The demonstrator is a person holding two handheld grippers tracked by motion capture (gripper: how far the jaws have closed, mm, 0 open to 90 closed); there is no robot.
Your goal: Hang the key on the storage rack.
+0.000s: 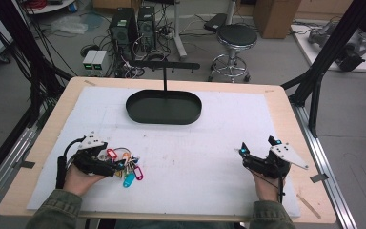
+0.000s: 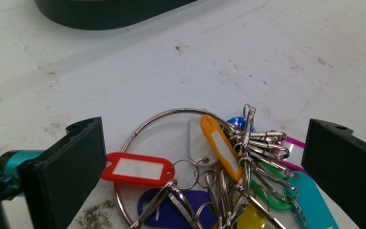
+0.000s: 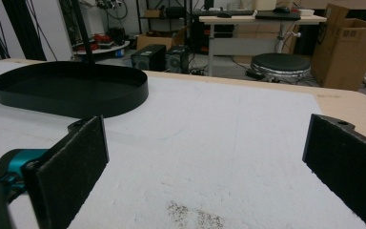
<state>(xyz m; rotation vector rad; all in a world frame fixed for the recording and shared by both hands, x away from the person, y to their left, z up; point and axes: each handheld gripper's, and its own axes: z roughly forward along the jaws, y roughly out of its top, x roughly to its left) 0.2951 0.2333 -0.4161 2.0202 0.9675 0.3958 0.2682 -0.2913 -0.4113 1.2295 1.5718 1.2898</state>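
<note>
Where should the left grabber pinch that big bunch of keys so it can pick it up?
Probably on the big metal ring, from straight above. The ring lies flat on the white mat with its far arc bare, while the tags and keys pile up on the near side. The left gripper is open, its jaws standing either side of the bunch.

**A wooden table under a white sheet**

The light wooden table (image 1: 286,102) carries a white foam-like sheet (image 1: 219,143) that covers most of its top and leaves a bare wood border all around. On the far middle of the sheet stands a black oval tray (image 1: 164,108) with a low wall and a thin upright post. Near the front left lies a large metal ring of keys with coloured plastic tags (image 1: 126,166). Dark specks mark the sheet.
</note>
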